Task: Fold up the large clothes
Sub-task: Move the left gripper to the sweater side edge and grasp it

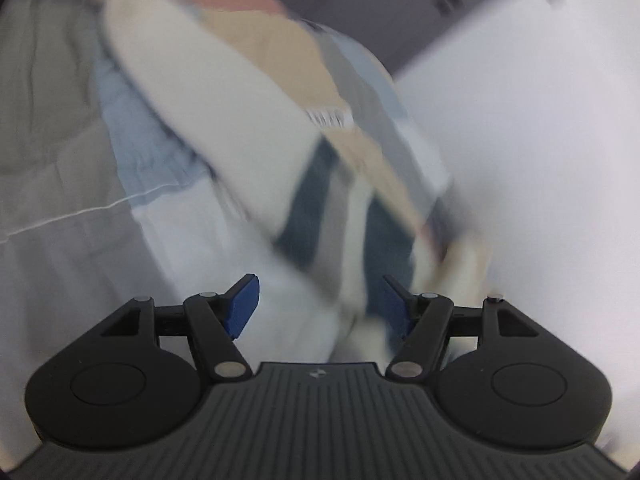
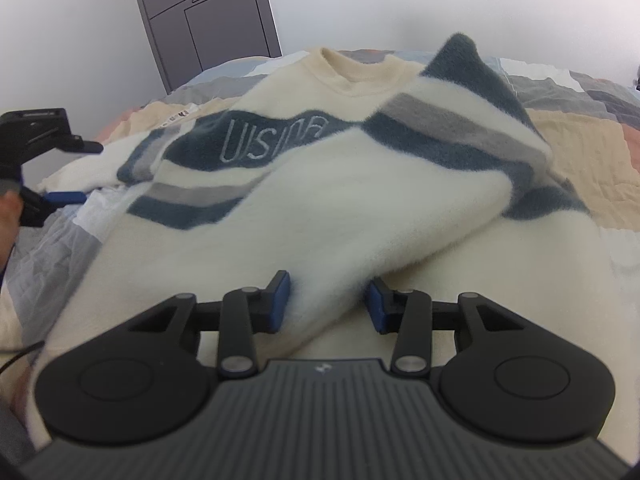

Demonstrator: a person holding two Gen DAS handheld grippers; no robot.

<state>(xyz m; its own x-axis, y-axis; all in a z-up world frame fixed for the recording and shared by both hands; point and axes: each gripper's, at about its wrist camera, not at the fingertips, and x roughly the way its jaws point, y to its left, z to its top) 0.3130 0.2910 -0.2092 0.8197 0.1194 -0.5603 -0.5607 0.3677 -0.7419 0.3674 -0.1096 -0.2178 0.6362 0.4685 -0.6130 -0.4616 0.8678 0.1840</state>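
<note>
A cream fleece sweater (image 2: 320, 200) with dark teal and grey stripes lies on a bed covered by a patchwork quilt (image 2: 592, 140) in beige, grey, salmon and pale blue. The collar of the sweater points away from the right wrist camera, toward a grey door (image 2: 208, 12) in the white wall behind the bed. On the teal chest band letters are stitched (they look like "USINA").

One sleeve is folded across the front of the sweater, and its cream end comes down between the blue pads (image 2: 280, 300) of the right gripper (image 2: 329, 300). The jaws stand a little apart with the thick fabric between them. The left pad seems to touch the fleece; at the right pad I cannot tell if there is contact, so whether the grip is really clenched stays unclear.

The left gripper (image 2: 60, 196) shows at the left edge of the right wrist view, just beside the other sleeve, and its blue finger points toward the cloth. In its own view the picture is strongly blurred. There the left gripper is released: its blue pads (image 1: 244, 304) stand wide apart, and nothing is pinched between them. The striped sweater (image 1: 320, 216) runs diagonally in front of it, over the quilt (image 1: 152, 152) and a grey sheet (image 1: 48, 120).
</note>
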